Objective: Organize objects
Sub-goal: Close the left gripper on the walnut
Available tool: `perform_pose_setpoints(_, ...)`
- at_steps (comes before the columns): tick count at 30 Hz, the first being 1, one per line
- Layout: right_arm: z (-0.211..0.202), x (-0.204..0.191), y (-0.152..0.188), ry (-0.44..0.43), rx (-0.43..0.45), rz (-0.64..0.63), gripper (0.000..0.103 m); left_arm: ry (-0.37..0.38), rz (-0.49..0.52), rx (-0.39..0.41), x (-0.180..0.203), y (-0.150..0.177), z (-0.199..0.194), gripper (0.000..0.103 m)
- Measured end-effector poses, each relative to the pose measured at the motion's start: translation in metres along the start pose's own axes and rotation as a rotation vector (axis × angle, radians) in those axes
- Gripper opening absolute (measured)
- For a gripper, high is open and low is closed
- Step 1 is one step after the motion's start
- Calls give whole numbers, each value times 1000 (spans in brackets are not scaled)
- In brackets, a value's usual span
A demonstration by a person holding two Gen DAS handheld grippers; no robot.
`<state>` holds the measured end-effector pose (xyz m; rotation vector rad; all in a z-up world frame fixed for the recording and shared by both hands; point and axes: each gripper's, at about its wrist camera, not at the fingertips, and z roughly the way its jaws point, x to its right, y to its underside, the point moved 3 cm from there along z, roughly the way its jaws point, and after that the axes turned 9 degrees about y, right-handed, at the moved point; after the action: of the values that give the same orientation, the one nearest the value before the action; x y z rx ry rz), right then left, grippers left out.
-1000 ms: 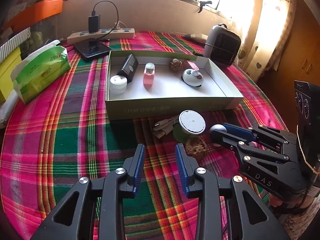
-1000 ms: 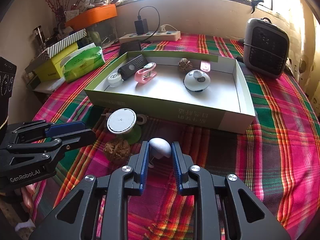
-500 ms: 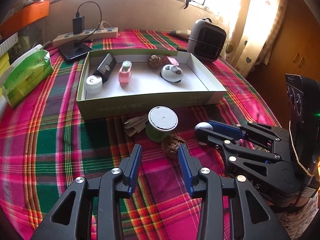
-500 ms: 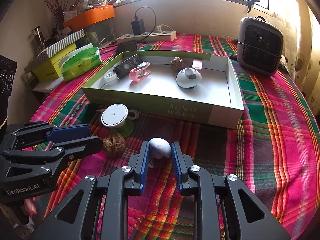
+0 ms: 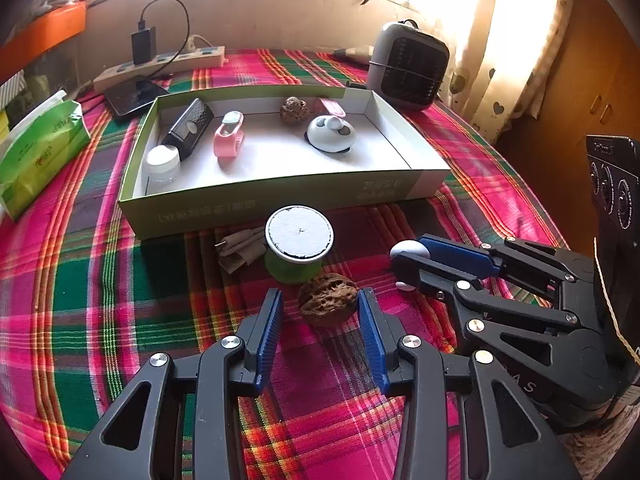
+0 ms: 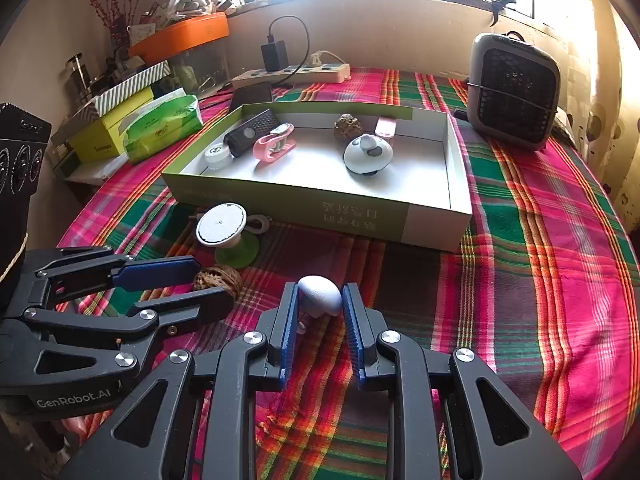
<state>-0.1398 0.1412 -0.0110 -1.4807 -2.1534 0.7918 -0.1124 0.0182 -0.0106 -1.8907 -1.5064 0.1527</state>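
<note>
Between the spread fingers of the left gripper point(image 5: 320, 312) sits the brown walnut point(image 5: 328, 299), on the plaid tabletop point(image 5: 120, 280). It is at 12 o'clock from that gripper, a bit closer to the right finger, with small gaps on both sides, so nothing pinches it yet. Its long side runs across, from finger to finger. I think the fingers only need to close. At 12 o'clock past the walnut stands the green spool point(image 5: 298, 246), very near, and then the open box point(image 5: 280, 196). The right gripper point(image 6: 319, 300) pinches a small white egg-shaped thing point(image 6: 320, 294) at 3 o'clock from the walnut.
</note>
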Motion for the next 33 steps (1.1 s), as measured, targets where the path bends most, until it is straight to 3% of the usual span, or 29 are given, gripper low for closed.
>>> perform_pose_setpoints(13,-1,0,0,-1,0,-3,24,-25,4,7,1,-2,4,36)
perform_pose_setpoints(17,-1,0,0,1,0,-4,24,-45,7,6,0,-2,4,29)
perform_pose_setpoints(33,-1,0,0,0,0,-3,24,-36,-5,11,-3,0,2,29)
